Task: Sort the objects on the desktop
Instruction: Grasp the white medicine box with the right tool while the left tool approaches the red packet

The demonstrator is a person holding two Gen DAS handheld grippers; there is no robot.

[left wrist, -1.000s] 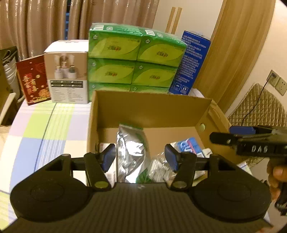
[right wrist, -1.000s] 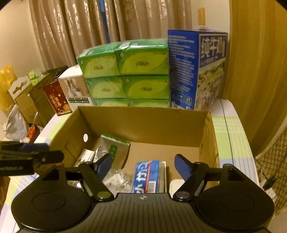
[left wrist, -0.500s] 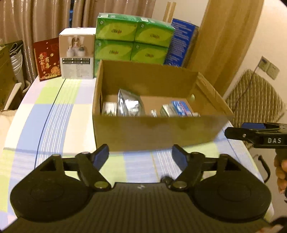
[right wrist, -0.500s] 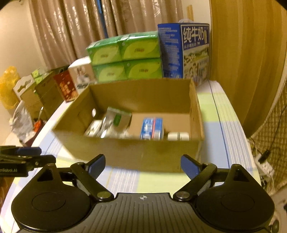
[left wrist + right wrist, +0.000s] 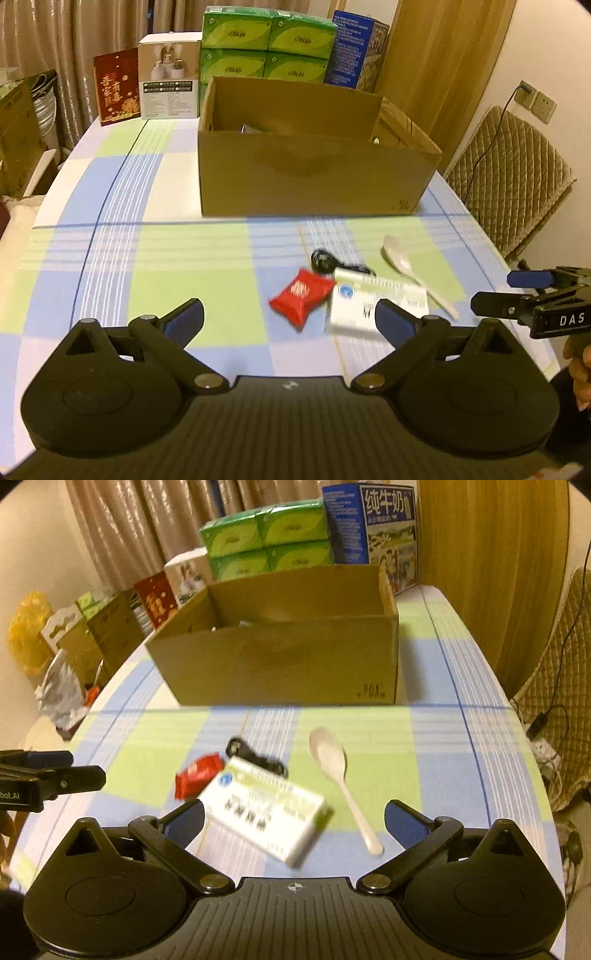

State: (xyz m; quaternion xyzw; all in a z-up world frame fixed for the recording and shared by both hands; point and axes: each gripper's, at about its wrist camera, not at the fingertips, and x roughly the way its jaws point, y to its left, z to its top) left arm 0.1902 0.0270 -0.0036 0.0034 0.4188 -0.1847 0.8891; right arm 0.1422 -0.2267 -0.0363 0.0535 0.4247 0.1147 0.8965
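Checked blue, green and white tablecloth (image 5: 207,258) under us, curtains at the far end. We hold both tools low over the near edge, empty. Left gripper (image 5: 289,318): jaws spread wide, nothing between them. Right gripper (image 5: 293,818): also spread wide, its gap framing the white rectangular medicine carton (image 5: 264,808).

Outward from the jaws, four items lie loose in a tight cluster: the carton; a red crinkled foil sachet (image 5: 301,295) touching its left edge; a coiled black cable (image 5: 255,757) just beyond, partly under the carton's far corner; and a white plastic spoon (image 5: 341,779) to the right, apart from the carton. Farther off stands the open brown cardboard box (image 5: 310,181), presumably the destination.

Risks, as we judge: closing on the carton may drag the cable or push the sachet. The spoon lies flat, so the pads could slide over it.

Hard to read: both views are motion-blurred, the carton's print is illegible, and the box's near wall hides almost all its contents.
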